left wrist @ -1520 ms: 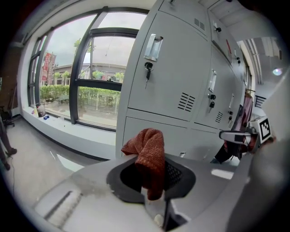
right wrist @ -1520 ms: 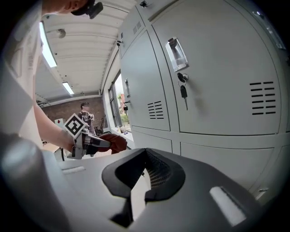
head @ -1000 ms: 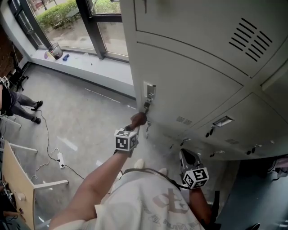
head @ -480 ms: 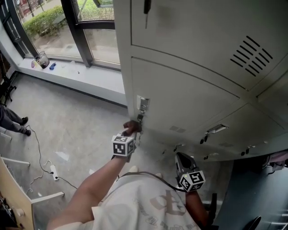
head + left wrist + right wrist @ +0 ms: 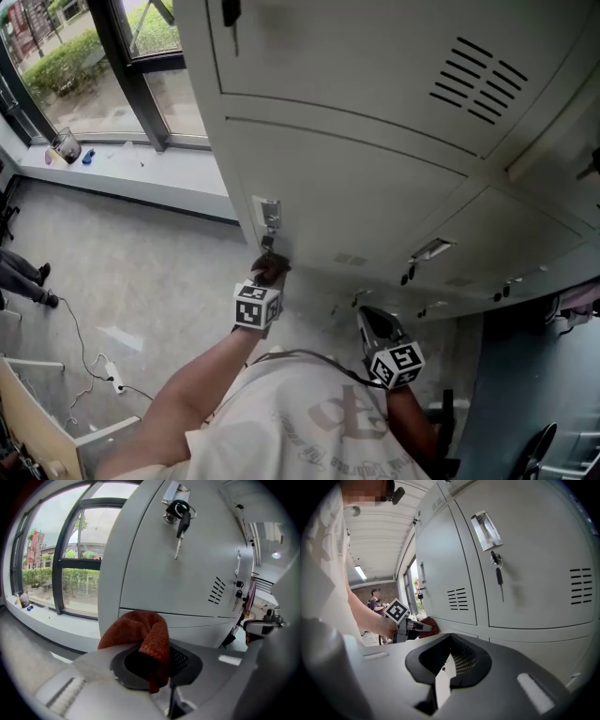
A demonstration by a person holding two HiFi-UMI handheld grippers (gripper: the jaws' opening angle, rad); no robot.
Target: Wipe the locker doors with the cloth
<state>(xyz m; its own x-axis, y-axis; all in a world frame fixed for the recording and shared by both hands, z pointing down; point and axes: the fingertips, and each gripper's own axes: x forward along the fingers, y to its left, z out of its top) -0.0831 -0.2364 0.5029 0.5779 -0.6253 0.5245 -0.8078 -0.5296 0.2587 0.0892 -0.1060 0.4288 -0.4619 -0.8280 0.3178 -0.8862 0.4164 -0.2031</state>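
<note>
Pointing lengthwise at the locker door (image 5: 187, 573), cloth (image 5: 140, 632) sits clamped in left gripper (image 5: 154, 665).

A bystander (image 5: 21, 275) is cut off by the head view's left edge.

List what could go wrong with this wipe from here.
1. The cloth sits just below a key hanging in the door lock; an upward stroke may snag it.
2. The left gripper pinches only a bunched fold of the cloth, so hard rubbing against the door might pull it free.
</note>
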